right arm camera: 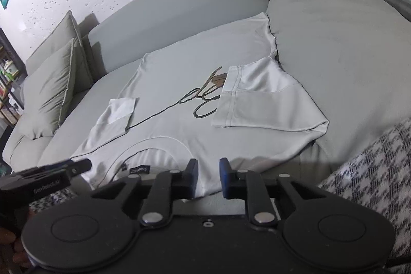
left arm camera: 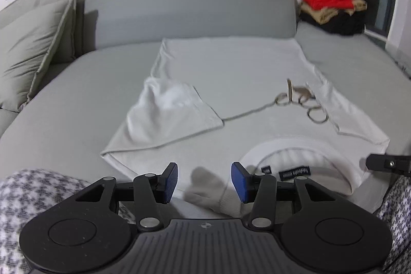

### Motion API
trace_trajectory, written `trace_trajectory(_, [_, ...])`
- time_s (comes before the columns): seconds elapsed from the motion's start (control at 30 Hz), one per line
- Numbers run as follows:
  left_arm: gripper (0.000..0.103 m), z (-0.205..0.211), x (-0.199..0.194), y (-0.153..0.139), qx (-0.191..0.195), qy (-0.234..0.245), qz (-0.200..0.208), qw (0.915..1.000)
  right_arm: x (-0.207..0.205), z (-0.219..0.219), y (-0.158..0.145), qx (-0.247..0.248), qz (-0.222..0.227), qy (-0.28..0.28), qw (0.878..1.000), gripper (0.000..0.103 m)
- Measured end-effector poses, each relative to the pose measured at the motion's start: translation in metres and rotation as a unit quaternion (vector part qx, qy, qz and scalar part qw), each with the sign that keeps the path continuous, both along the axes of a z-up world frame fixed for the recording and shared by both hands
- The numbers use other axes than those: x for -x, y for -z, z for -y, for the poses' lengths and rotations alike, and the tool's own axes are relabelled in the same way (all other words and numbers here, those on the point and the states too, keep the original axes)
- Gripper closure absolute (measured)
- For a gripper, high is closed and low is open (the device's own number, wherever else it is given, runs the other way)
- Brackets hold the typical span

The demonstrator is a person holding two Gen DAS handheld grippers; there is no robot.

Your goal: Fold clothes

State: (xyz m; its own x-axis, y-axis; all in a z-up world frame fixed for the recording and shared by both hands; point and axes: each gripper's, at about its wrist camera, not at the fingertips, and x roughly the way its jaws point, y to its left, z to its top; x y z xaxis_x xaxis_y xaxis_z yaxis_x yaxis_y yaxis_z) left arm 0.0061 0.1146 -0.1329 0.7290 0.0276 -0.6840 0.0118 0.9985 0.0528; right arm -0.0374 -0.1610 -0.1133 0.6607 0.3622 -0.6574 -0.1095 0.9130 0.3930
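T-shirt (left arm camera: 231, 68) flat on sofa (left arm camera: 77, 104), cushions (left arm camera: 30, 48) left, clothes pile (left arm camera: 331, 9) behind right

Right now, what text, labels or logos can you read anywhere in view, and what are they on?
"GenRobot.AI": on the body of the left claw, read in the right wrist view.
Cursive script print on the white T-shirt: partly covered by the folded sleeve, not readable.
Two black neck labels: too small and blurred.
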Motion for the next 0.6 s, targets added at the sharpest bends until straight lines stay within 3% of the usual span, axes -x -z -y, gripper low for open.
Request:
trace_trajectory(0.17, [0.056,0.012,-0.008,0.01,-0.032,0.008,-0.034,0.9989,-0.006,-0.017,0.001,0.029,0.013,-0.014,0.999,0.085])
trace_trajectory(0.37, [0.052,0.006,-0.012,0.014,-0.019,-0.008,-0.053,0.9984,-0.013,-0.028,0.014,0.06,-0.024,-0.029,0.997,0.084])
trace_trajectory(0.6, [0.048,0.005,-0.012,0.015,-0.015,-0.014,-0.057,0.9982,-0.011,-0.024,0.014,0.048,-0.032,-0.033,0.998,0.078])
